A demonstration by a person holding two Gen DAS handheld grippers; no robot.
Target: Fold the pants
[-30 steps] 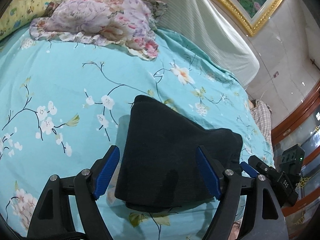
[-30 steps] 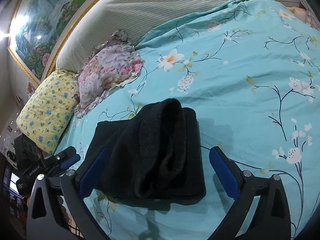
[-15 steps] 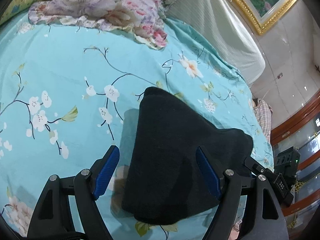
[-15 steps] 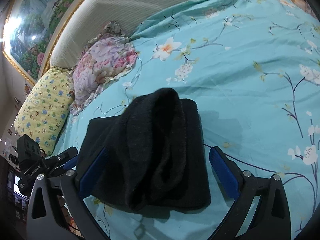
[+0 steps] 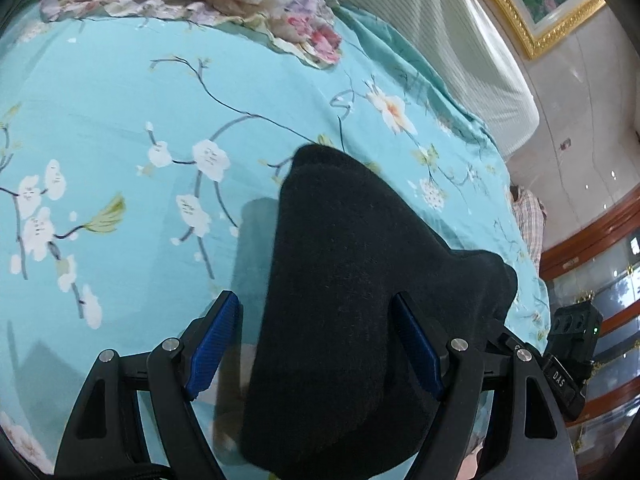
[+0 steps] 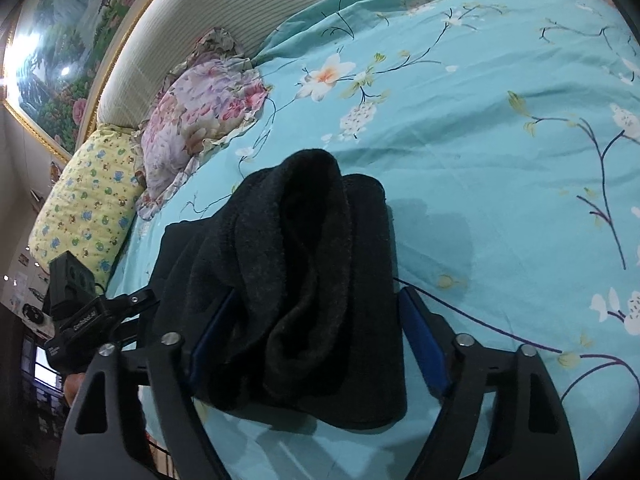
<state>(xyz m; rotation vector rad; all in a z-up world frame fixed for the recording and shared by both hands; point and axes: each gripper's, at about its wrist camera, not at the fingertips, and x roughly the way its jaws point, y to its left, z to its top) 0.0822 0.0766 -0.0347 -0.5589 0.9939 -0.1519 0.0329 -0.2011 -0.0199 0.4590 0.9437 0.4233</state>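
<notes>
The black pants [image 5: 352,304] lie folded in a thick bundle on the turquoise flowered bedsheet [image 5: 120,120]. My left gripper [image 5: 316,344] is open, its blue pads on either side of the bundle's near end. In the right wrist view the pants [image 6: 304,280] show rolled layers, and my right gripper [image 6: 320,340] is open around their near end, the left pad partly hidden behind the cloth. The other gripper [image 6: 80,316] shows at the left edge of that view.
A flowered pillow [image 6: 200,120] and a yellow pillow [image 6: 88,208] lie by the striped headboard [image 6: 240,8]. The bed's edge and a wooden cabinet [image 5: 592,240] are at the right of the left wrist view. A framed painting [image 6: 52,60] hangs above.
Both grippers have moved forward and lower over the bundle, so the pants now sit deeper between the pads. The right gripper's jaws look narrower than before.
</notes>
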